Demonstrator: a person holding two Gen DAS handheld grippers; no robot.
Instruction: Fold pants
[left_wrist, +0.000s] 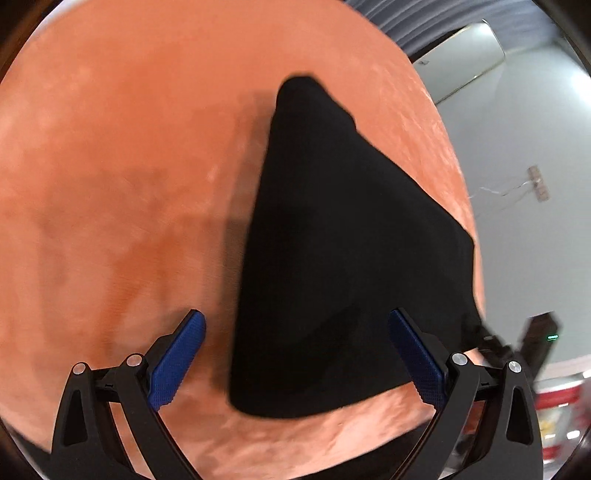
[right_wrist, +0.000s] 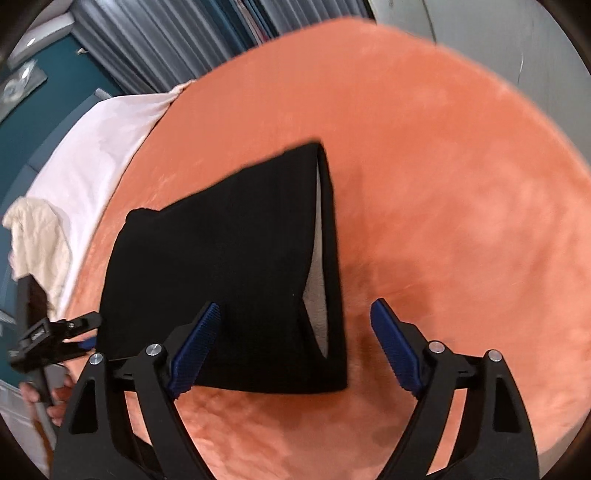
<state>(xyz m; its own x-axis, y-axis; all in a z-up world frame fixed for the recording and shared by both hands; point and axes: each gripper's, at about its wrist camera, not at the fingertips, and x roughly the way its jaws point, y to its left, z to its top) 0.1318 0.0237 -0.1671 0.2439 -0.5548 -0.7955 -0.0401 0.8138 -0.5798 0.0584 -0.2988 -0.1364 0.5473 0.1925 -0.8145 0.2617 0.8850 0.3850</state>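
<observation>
The black pants (left_wrist: 332, 258) lie folded into a compact pile on the orange blanket (left_wrist: 129, 166). My left gripper (left_wrist: 295, 350) is open and empty, its blue pads either side of the pile's near end. In the right wrist view the pants (right_wrist: 229, 258) show a folded edge with pale lining (right_wrist: 317, 280) at the right. My right gripper (right_wrist: 295, 339) is open and empty above the pile's near right corner. The left gripper (right_wrist: 79, 332) shows at the pile's left edge there.
The orange blanket (right_wrist: 443, 184) covers the bed. A white sheet (right_wrist: 92, 155) and a cream cloth (right_wrist: 33, 236) lie at its left edge. Grey curtains (right_wrist: 166, 37) and a pale wall (left_wrist: 524, 221) stand beyond.
</observation>
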